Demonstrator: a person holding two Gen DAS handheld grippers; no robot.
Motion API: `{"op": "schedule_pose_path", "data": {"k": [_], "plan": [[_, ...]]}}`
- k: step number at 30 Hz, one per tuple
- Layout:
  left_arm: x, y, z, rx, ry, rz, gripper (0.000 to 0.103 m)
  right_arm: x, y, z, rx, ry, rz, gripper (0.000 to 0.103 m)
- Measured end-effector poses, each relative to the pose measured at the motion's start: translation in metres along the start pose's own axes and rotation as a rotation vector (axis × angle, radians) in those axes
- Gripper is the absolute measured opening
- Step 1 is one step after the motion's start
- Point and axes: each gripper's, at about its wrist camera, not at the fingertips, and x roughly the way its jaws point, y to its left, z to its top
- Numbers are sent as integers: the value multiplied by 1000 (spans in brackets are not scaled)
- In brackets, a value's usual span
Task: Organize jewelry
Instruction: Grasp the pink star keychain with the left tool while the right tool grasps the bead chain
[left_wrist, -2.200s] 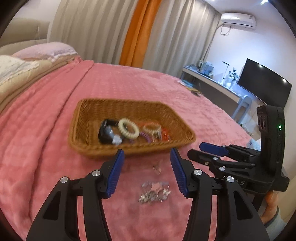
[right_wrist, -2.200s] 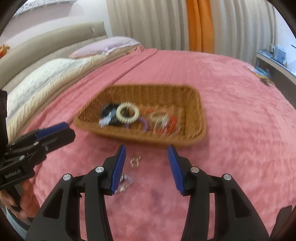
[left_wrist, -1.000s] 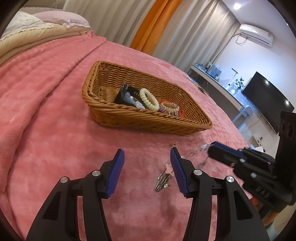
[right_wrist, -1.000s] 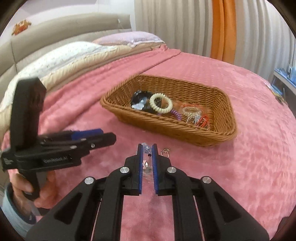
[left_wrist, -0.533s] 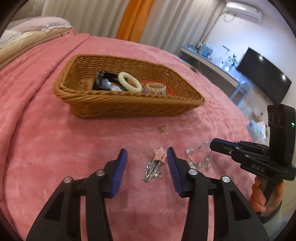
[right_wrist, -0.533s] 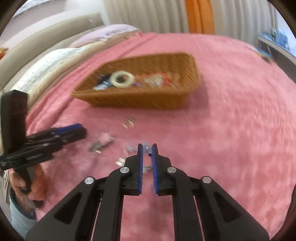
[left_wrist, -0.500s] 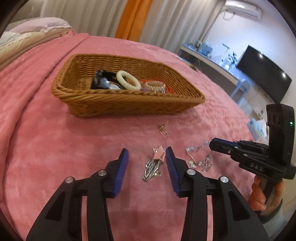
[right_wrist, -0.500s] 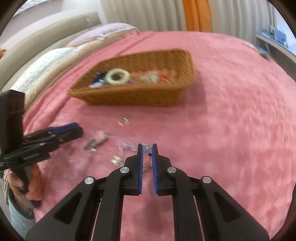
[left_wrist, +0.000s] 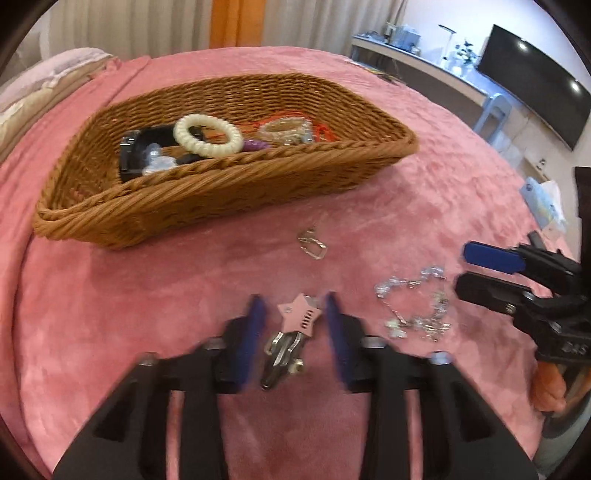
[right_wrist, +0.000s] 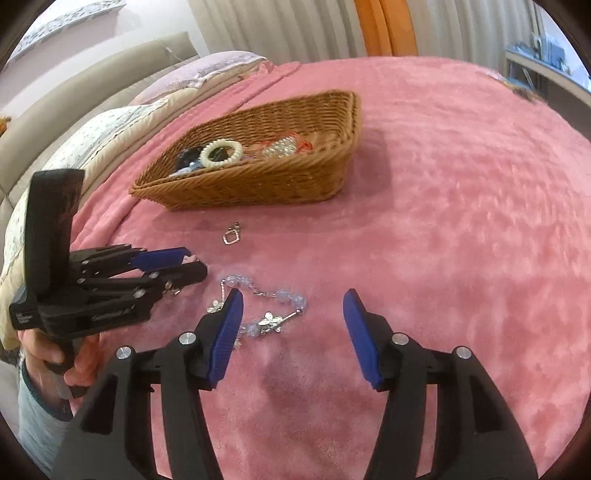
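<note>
Left gripper (left_wrist: 293, 314): bottom centre, jaws just closing, narrow, either side of the star hair clip (left_wrist: 291, 332) on the pink blanket (left_wrist: 110, 314), not yet pressing it
Right gripper (right_wrist: 293, 306): jaws just opened, wide, over the silver bracelet (right_wrist: 266, 306)
Small pendant (left_wrist: 312, 245): mid-frame, loose
Wicker basket (left_wrist: 229, 184): upper frame, holds a cream hair tie (left_wrist: 207, 134)

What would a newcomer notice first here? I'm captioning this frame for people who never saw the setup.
The woven basket on the pink bedspread, a cream bracelet lying inside it. In front, the left gripper, jaws just closing, straddles a pink star clip; the right gripper, jaws just opening, hangs over a silver chain.
</note>
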Motion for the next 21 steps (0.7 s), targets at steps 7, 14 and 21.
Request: {"op": "schedule_pose_path", "data": {"k": [7, 14, 21], "plan": [[-35, 47, -11, -189, -112, -80, 22, 17, 21, -9, -91, 74, -51, 55], [-52, 66, -37, -257, -157, -103, 22, 33, 59, -7, -178, 87, -86, 59], [-53, 62, -39, -238, -179, -103, 22, 41, 79, -8, -249, 62, -136, 21]]}}
